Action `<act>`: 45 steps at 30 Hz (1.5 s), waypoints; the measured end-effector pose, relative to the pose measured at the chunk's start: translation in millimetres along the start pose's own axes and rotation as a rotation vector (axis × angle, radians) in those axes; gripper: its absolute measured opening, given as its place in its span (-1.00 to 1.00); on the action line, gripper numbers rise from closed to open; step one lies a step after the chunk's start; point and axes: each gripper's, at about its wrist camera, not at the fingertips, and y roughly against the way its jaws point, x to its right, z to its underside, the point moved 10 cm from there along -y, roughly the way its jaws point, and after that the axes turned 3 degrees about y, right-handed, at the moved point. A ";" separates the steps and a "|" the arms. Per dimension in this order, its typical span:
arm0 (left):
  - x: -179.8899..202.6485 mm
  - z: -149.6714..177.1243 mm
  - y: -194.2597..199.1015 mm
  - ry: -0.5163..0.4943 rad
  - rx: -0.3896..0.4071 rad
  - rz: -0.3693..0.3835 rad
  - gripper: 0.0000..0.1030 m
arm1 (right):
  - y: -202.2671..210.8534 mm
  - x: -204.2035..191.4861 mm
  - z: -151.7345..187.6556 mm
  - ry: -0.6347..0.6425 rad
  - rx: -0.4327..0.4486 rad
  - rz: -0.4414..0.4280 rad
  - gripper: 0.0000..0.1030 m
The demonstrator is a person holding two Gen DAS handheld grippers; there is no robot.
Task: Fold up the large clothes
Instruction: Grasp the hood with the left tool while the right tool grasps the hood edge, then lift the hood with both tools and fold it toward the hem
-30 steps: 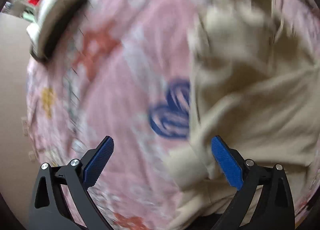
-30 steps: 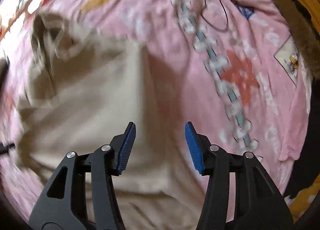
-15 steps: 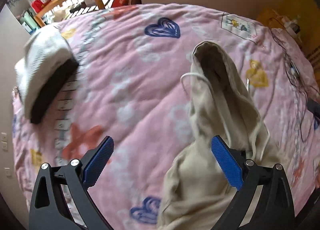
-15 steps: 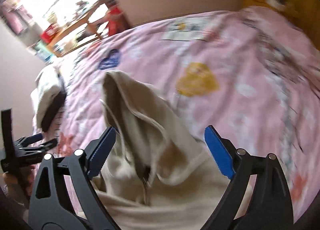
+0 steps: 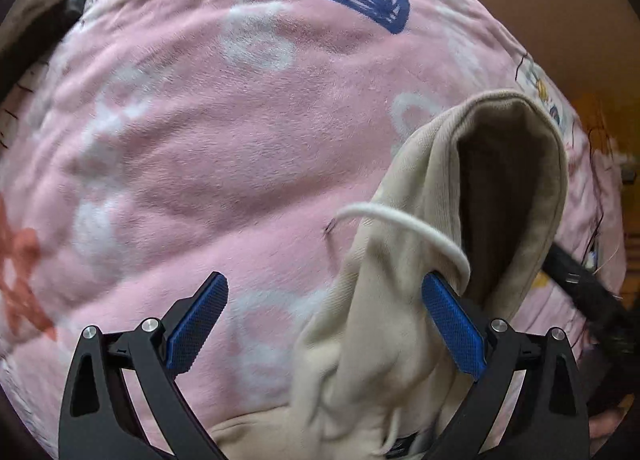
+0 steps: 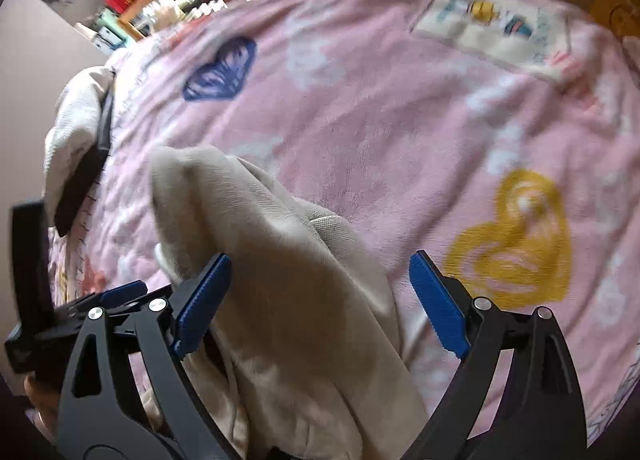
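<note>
Pink blanket (image 5: 248,163) w/ heart prints covers the bed; a shelf shows at 11 o'clock in the right view. Beige hoodie (image 6: 288,300) lies bunched on it, hood (image 5: 508,195) gaping toward 1 o'clock, white cord (image 5: 404,223) looping out. Prob. soft, floppy, light, not slippery; best pinched at hem or shoulder seams, not the cord. Left gripper (image 5: 326,324) wide open, cloth by its right pad, nothing clamped. Right gripper (image 6: 320,300) has just been opening, now wide, hoodie between its jaws but unpinched.

Fuzzy, matt pink fleece blanket (image 5: 240,163); soft cream knit hoodie (image 5: 404,324) with woven white drawcord (image 5: 420,230); textured blue pads (image 6: 202,306).
</note>
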 end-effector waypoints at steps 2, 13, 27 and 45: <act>3.9 0.4 -3.8 0.009 -0.011 0.015 0.49 | -5.2 0.7 -2.2 -0.017 0.025 0.006 0.70; 22.3 13.7 -3.3 0.006 -0.056 0.131 -0.81 | -2.4 -22.9 6.2 0.081 0.043 -0.015 -0.73; 32.6 82.0 94.9 -0.135 0.118 0.327 -0.81 | 153.9 -66.1 68.4 0.447 0.379 0.082 -0.80; -63.2 297.6 72.3 -0.370 0.113 0.148 -0.69 | 138.7 -3.2 370.4 0.132 0.181 0.140 0.23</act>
